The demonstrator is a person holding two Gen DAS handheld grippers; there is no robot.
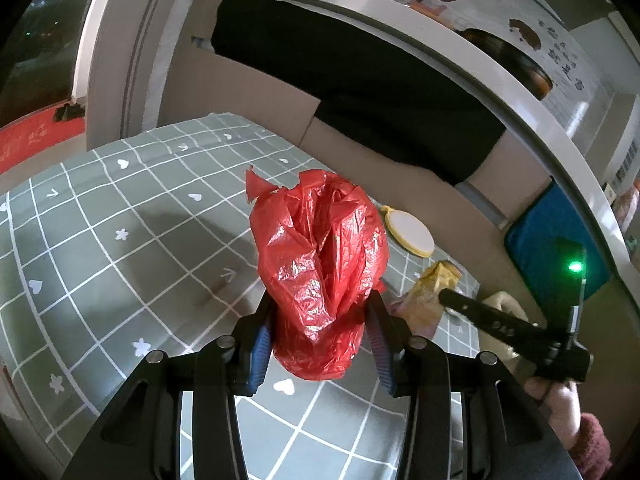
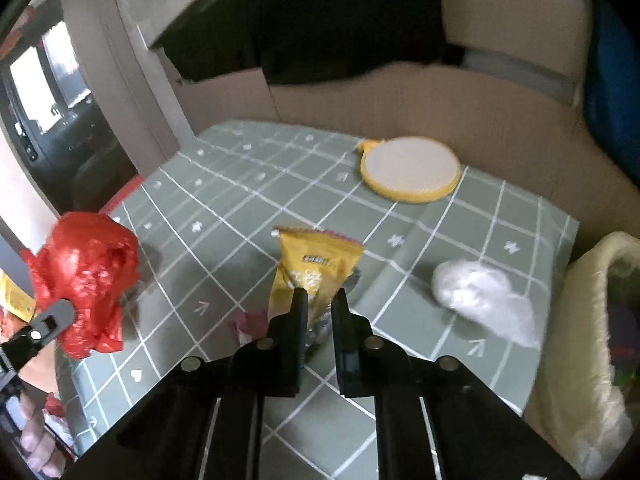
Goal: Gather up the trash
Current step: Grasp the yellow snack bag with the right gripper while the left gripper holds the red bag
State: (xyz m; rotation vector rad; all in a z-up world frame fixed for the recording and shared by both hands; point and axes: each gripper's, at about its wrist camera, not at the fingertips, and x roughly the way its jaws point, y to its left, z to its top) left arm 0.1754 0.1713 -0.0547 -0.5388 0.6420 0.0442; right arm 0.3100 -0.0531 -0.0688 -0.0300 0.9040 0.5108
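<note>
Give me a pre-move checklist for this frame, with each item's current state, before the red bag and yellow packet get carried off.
1. Left hand-held gripper shut on red plastic bag: ok.
2. Red bag lifted off the tablecloth: cannot tell.
3. Right hand-held gripper closed around yellow snack packet: ok.
4. Packet grip firm: cannot tell, view blurred.
5. White crumpled plastic collected: not ok.
6. Yellow round lid clear of both grippers: ok.
</note>
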